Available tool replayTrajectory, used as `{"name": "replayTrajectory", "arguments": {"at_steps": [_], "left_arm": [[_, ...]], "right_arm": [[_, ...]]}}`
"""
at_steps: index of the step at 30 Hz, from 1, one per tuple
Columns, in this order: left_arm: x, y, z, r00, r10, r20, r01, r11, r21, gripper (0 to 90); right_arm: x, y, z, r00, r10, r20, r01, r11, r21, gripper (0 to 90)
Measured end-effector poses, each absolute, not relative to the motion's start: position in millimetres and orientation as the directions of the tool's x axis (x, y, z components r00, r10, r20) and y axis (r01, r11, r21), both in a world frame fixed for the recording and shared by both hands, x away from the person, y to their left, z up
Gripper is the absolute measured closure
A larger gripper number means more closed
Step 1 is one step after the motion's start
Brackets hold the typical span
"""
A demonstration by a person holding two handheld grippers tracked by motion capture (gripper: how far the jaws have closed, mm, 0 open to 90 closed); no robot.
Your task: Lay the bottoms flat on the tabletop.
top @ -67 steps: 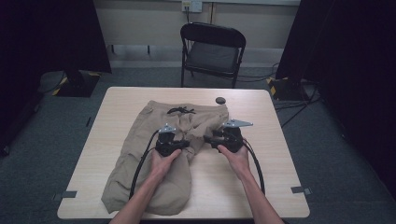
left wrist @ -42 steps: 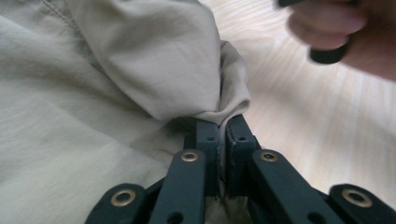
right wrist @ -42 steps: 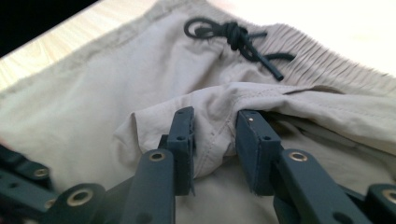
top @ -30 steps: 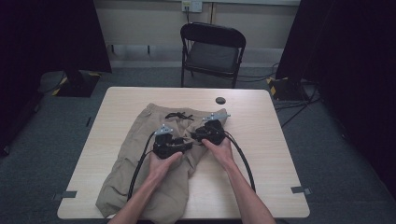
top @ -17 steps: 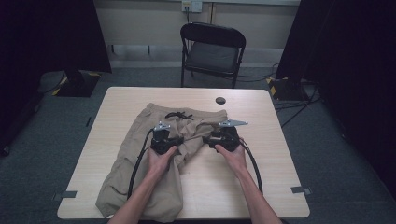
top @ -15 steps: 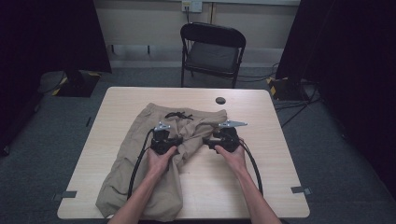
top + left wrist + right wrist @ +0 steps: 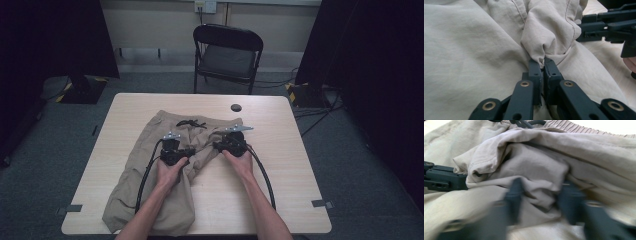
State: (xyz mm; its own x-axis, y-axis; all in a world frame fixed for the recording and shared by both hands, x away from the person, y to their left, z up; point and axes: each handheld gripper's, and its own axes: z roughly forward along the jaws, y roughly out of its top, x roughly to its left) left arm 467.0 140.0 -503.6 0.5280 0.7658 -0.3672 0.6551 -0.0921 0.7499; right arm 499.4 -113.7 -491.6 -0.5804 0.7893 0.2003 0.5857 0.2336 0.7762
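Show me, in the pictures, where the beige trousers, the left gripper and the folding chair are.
beige trousers (image 7: 150, 200): high view, lower end of the left leg.
left gripper (image 7: 542, 65): left gripper view, jaw tips pinching a cloth fold.
folding chair (image 7: 227, 60): high view, seat.

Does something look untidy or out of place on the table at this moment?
Yes. The beige trousers lie askew, one leg bunched up in the middle. The left gripper pinches a crumpled fold there, and the right gripper straddles another bulge. Nothing looks torn or spilled.
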Motion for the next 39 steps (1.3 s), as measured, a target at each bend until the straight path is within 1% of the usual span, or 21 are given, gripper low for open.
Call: {"name": "replayTrajectory", "arguments": {"at_steps": [1, 2, 3, 7, 9, 10, 11, 12, 13, 17, 19, 22, 26, 28, 30, 33, 35, 39], "left_arm": [[466.3, 140.5, -503.3, 0.529, 0.763, -0.372, 0.653, -0.086, 0.752, 81.7], [466.1, 141.2, -503.5, 0.531, 0.762, -0.372, 0.647, -0.081, 0.758, 79.1], [465.8, 142.4, -503.4, 0.531, 0.757, -0.380, 0.645, -0.071, 0.761, 73.9], [462.3, 146.1, -502.4, 0.539, 0.751, -0.381, 0.614, -0.041, 0.788, 58.0], [460.2, 146.2, -501.8, 0.551, 0.743, -0.379, 0.599, -0.036, 0.800, 54.8], [459.4, 146.9, -501.8, 0.556, 0.739, -0.379, 0.592, -0.032, 0.805, 51.9], [458.3, 147.7, -501.6, 0.556, 0.745, -0.369, 0.584, -0.035, 0.811, 50.9], [457.1, 147.8, -501.7, 0.549, 0.742, -0.384, 0.583, -0.011, 0.812, 49.6], [456.9, 148.7, -501.8, 0.549, 0.744, -0.381, 0.583, -0.013, 0.813, 48.5], [457.0, 147.5, -501.2, 0.542, 0.761, -0.358, 0.592, -0.043, 0.805, 50.8], [456.7, 146.3, -500.8, 0.536, 0.773, -0.341, 0.592, -0.056, 0.804, 50.5], [457.6, 146.6, -501.4, 0.515, 0.783, -0.348, 0.602, -0.042, 0.797, 50.4], [457.8, 145.7, -501.0, 0.512, 0.791, -0.336, 0.602, -0.051, 0.797, 50.3], [456.9, 144.6, -500.7, 0.519, 0.787, -0.333, 0.597, -0.055, 0.801, 50.2], [456.0, 143.5, -500.3, 0.535, 0.780, -0.325, 0.586, -0.065, 0.808, 50.2], [454.6, 140.8, -499.3, 0.550, 0.772, -0.319, 0.576, -0.074, 0.814, 50.4], [452.5, 139.0, -495.8, 0.566, 0.761, -0.318, 0.566, -0.078, 0.821, 51.1], [444.5, 133.6, -482.1, 0.633, 0.710, -0.308, 0.516, -0.091, 0.852, 54.1]], "right_arm": [[496.2, -114.9, -488.9, -0.589, 0.785, 0.193, 0.572, 0.237, 0.785, 83.0], [493.1, -117.1, -486.0, -0.595, 0.783, 0.182, 0.560, 0.242, 0.792, 85.8], [489.8, -120.8, -482.8, -0.602, 0.775, 0.190, 0.555, 0.235, 0.798, 88.0], [475.6, -139.8, -468.7, -0.615, 0.761, 0.209, 0.534, 0.207, 0.820, 89.8], [470.4, -146.3, -462.1, -0.623, 0.758, 0.193, 0.514, 0.211, 0.831, 90.0], [466.9, -152.2, -455.7, -0.616, 0.763, 0.193, 0.507, 0.197, 0.839, 90.0], [465.7, -155.5, -452.2, -0.613, 0.766, 0.193, 0.503, 0.189, 0.843, 90.0], [464.3, -160.3, -447.3, -0.606, 0.773, 0.186, 0.494, 0.183, 0.850, 90.0], [463.2, -165.9, -442.3, -0.596, 0.781, 0.185, 0.487, 0.168, 0.857, 90.0], [464.1, -192.3, -421.7, -0.565, 0.805, 0.182, 0.460, 0.124, 0.879, 90.0], [465.1, -199.6, -412.9, -0.551, 0.819, 0.163, 0.448, 0.125, 0.885, 90.0], [466.0, -217.1, -396.0, -0.508, 0.844, 0.171, 0.420, 0.070, 0.905, 90.0], [464.2, -232.9, -382.6, -0.485, 0.855, 0.187, 0.390, 0.019, 0.921, 90.0], [464.5, -232.4, -384.1, -0.490, 0.851, 0.191, 0.395, 0.022, 0.918, 90.0], [465.5, -226.8, -390.8, -0.516, 0.832, 0.204, 0.408, 0.030, 0.912, 90.0], [466.5, -211.6, -404.7, -0.550, 0.806, 0.220, 0.433, 0.050, 0.900, 90.0], [467.5, -199.6, -413.2, -0.564, 0.798, 0.210, 0.446, 0.081, 0.891, 90.0], [469.5, -179.8, -419.6, -0.596, 0.776, 0.207, 0.459, 0.118, 0.880, 90.0]]}}
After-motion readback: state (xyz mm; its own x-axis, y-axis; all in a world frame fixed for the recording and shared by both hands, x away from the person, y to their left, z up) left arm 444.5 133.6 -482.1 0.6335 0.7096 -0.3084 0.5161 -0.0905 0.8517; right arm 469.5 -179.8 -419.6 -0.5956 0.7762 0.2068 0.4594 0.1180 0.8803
